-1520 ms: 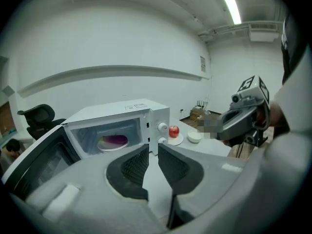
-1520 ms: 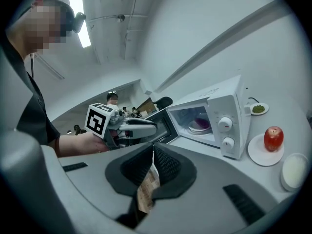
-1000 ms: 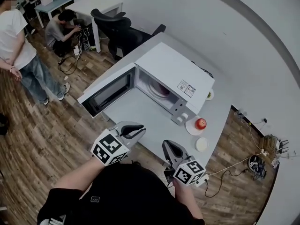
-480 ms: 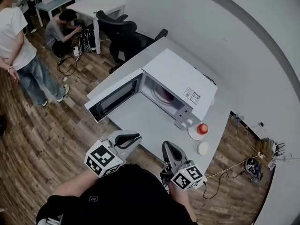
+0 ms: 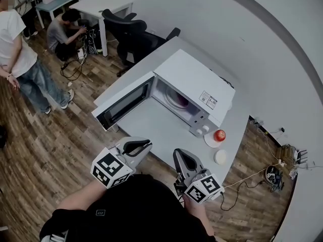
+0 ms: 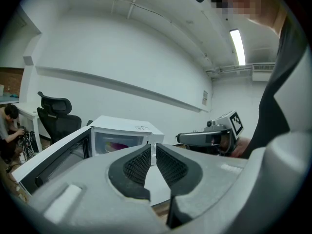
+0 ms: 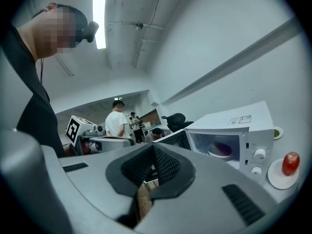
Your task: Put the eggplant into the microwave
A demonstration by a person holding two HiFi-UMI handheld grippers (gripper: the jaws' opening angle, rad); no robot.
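Observation:
The white microwave (image 5: 194,79) stands on the grey table (image 5: 151,125) with its door (image 5: 123,102) swung open to the left. Inside, a purple eggplant (image 5: 180,101) lies on the turntable plate; it also shows in the left gripper view (image 6: 117,144) and the right gripper view (image 7: 222,147). My left gripper (image 5: 148,144) hovers off the table's near edge, close to my body. Its jaws (image 6: 153,147) stand a narrow gap apart with nothing between them. My right gripper (image 5: 177,153) is beside it, shut and empty (image 7: 154,146).
A red apple (image 5: 219,135) sits on a white plate right of the microwave, with a small white dish (image 5: 220,157) nearer me. A black office chair (image 5: 128,32) stands behind the table. One person stands (image 5: 20,54) and another crouches (image 5: 63,32) at far left. Cables lie on the floor (image 5: 252,180).
Both grippers have drawn a little back from the table toward my body. The left jaws have narrowed slightly. The microwave and eggplant have not moved.

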